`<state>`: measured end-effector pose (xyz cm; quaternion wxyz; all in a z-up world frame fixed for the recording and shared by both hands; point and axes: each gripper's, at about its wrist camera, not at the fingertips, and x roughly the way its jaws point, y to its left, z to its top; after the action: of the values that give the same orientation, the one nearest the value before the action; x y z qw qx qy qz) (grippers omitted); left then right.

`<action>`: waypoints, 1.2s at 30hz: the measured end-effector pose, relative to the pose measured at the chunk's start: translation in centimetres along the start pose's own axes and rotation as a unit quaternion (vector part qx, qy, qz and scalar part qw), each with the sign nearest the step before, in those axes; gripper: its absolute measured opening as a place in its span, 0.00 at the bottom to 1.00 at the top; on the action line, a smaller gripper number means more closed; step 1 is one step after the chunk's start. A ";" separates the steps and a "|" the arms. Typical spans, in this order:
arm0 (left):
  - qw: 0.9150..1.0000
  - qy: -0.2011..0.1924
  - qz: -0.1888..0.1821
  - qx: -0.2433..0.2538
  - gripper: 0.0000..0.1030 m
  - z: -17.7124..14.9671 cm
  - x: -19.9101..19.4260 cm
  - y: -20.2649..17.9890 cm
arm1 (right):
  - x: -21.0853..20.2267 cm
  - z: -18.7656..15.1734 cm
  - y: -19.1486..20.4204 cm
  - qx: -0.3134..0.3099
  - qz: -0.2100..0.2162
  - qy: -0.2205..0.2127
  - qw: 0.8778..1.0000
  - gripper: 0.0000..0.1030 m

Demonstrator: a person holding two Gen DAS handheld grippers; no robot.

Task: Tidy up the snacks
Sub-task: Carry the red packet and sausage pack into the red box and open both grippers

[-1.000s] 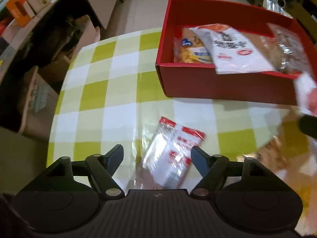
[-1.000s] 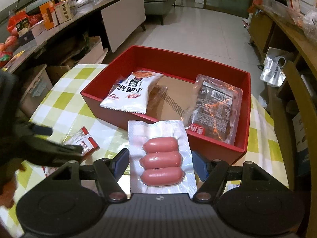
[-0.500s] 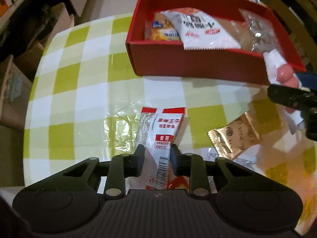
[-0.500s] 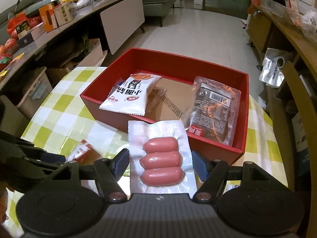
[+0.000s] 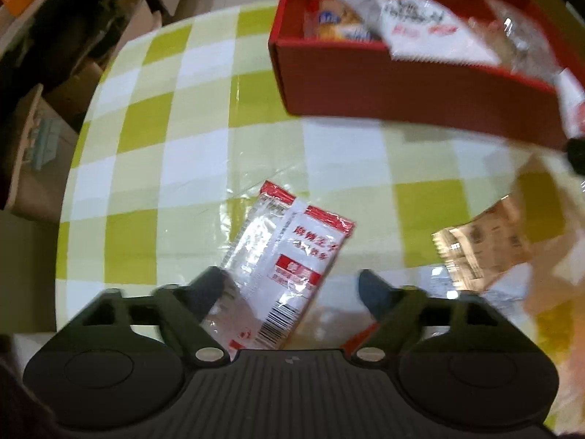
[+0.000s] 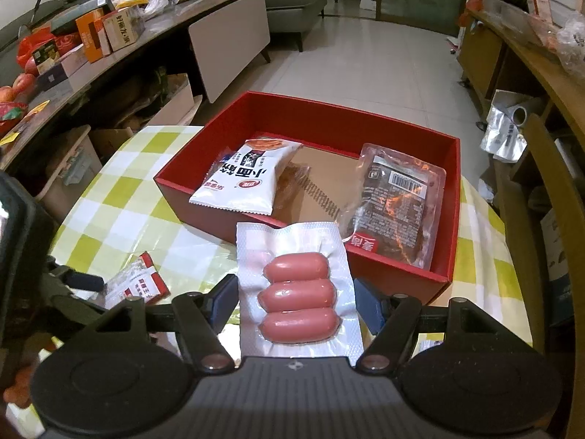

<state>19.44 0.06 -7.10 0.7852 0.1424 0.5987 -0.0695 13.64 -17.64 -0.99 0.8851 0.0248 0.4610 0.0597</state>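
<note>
Sausage pack [image 6: 298, 285] lies between the right gripper [image 6: 294, 298] jaws, spread wide beside it; whether they grip it I cannot tell. Its long axis points ahead toward the red box [image 6: 453, 197]. Left gripper [image 5: 290, 287], jaws wide, straddles a red-white sachet [image 5: 289, 267] on the tabletop [image 5: 175, 168].

A lived-in home, seemingly a living or dining room. A grey upholstered sofa [image 6: 292, 0] stands at top centre on pale glossy floor tiles [image 6: 384, 62]. Along the left runs a long dark sideboard [image 6: 109, 62] cluttered with cartons, bags and apples. A green-and-white checked tablecloth [image 6: 120, 205] covers the foreground table, with wooden furniture [image 6: 512, 58] at right.
</note>
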 end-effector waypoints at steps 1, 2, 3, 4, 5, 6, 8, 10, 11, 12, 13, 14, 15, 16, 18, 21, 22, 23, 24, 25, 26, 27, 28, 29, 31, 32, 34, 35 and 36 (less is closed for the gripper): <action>1.000 -0.002 -0.002 -0.003 0.92 0.0 0.1 0.3 | 0.0 0.0 -0.1 0.000 0.000 0.001 1.000 0.75; 1.000 -0.001 -0.014 -0.009 0.92 -0.1 0.2 0.8 | 0.1 0.0 -0.1 0.000 -0.001 0.001 1.000 0.75; 0.999 0.000 -0.029 -0.018 0.91 -0.1 0.4 1.5 | 0.1 -0.1 -0.1 0.000 -0.001 0.002 1.000 0.75; 0.998 0.005 -0.046 -0.032 0.88 -0.2 0.7 2.3 | 0.2 -0.1 -0.1 0.000 -0.001 0.003 1.000 0.75; 0.998 0.003 -0.055 -0.042 0.85 -0.2 0.6 2.9 | 0.2 -0.2 0.0 -0.001 -0.002 0.003 1.000 0.75; 0.998 -0.001 -0.051 -0.041 0.73 -0.2 0.3 3.1 | 0.2 -0.1 0.0 -0.002 -0.003 0.003 1.000 0.75; 0.998 -0.002 -0.051 -0.037 0.63 -0.4 -0.2 3.2 | 0.3 0.0 0.0 0.001 -0.003 0.001 1.000 0.75; 0.998 0.000 -0.052 -0.044 0.57 -0.5 -0.6 3.1 | 0.3 0.1 0.0 0.003 0.001 -0.002 1.000 0.75; 0.997 -0.001 -0.058 -0.044 0.56 -0.6 -0.8 3.0 | 0.3 0.1 0.0 0.003 0.003 -0.002 1.000 0.75; 0.997 -0.002 -0.061 -0.045 0.55 -0.7 -1.1 2.9 | 0.3 0.1 0.0 0.002 0.002 -0.001 1.000 0.75; 0.997 -0.002 -0.064 -0.047 0.54 -0.7 -1.3 2.9 | 0.4 0.1 0.1 0.001 0.001 -0.002 1.000 0.75; 0.997 -0.005 -0.067 -0.049 0.54 -0.7 -1.6 2.9 | 0.4 0.1 0.1 0.000 -0.001 -0.004 1.000 0.75; 0.996 -0.008 -0.069 -0.051 0.53 -0.7 -1.9 2.9 | 0.4 0.1 0.2 -0.002 -0.002 -0.007 1.000 0.75; 0.996 -0.010 -0.071 -0.056 0.53 -0.8 -2.2 2.7 | 0.3 0.2 0.3 -0.003 -0.001 -0.008 1.000 0.75; 0.995 -0.018 -0.079 -0.061 0.53 -0.9 -2.6 2.8 | 0.1 0.3 0.2 -0.001 0.001 -0.013 1.000 0.75; 0.994 -0.033 -0.088 -0.063 0.52 -1.0 -4.0 2.7 | -0.3 0.4 -0.1 0.004 -0.001 -0.020 1.000 0.75; 0.993 -0.037 -0.091 -0.064 0.52 -0.7 -4.3 2.7 | -0.4 0.5 -0.3 0.006 -0.002 -0.022 1.000 0.75; 0.993 -0.041 -0.094 -0.064 0.52 -0.7 -4.7 2.7 | -0.4 0.5 -0.4 0.007 -0.003 -0.024 1.000 0.75; 0.992 -0.045 -0.098 -0.066 0.52 -0.6 -5.1 2.7 | -0.6 0.6 -0.5 0.009 -0.004 -0.027 1.000 0.75; 0.991 -0.050 -0.102 -0.067 0.51 -0.5 -5.5 2.7 | -0.7 0.7 -0.6 0.011 -0.005 -0.029 0.999 0.75; 0.990 -0.058 -0.107 -0.067 0.51 -0.4 -6.0 2.7 | -0.8 0.8 -0.8 0.013 -0.005 -0.032 0.999 0.75; 0.990 -0.066 -0.110 -0.065 0.51 -0.3 -6.6 2.6 | -1.0 0.8 -0.9 0.015 -0.005 -0.034 0.999 0.75; 0.989 -0.074 -0.114 -0.064 0.51 -0.2 -7.1 2.4 | -1.1 0.9 -1.0 0.017 -0.006 -0.038 0.999 0.75; 0.988 -0.081 -0.119 -0.062 0.51 -0.1 -7.7 2.2 | -1.2 1.0 -1.0 0.018 -0.006 -0.040 0.999 0.75; 0.986 -0.093 -0.125 -0.061 0.51 0.0 -8.5 1.9 | -1.5 1.1 -1.1 0.021 -0.006 -0.044 0.999 0.75; 0.985 -0.098 -0.132 -0.059 0.51 0.1 -9.0 1.7 | -1.6 1.2 -1.2 0.022 -0.006 -0.046 0.999 0.75; 0.983 -0.105 -0.141 -0.058 0.51 0.4 -9.6 1.3 | -1.8 1.4 -1.5 0.026 -0.007 -0.051 0.998 0.75; 0.982 -0.110 -0.144 -0.056 0.51 0.6 -10.0 1.1 | -2.0 1.5 -1.7 0.029 -0.008 -0.054 0.998 0.75; 0.981 -0.116 -0.146 -0.055 0.51 0.8 -10.4 0.8 | -2.1 1.6 -1.9 0.032 -0.009 -0.056 0.998 0.75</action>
<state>17.55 -0.02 3.16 0.8374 0.0013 0.5205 -0.1668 13.96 -19.80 1.42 0.9087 0.0527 0.4125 0.0354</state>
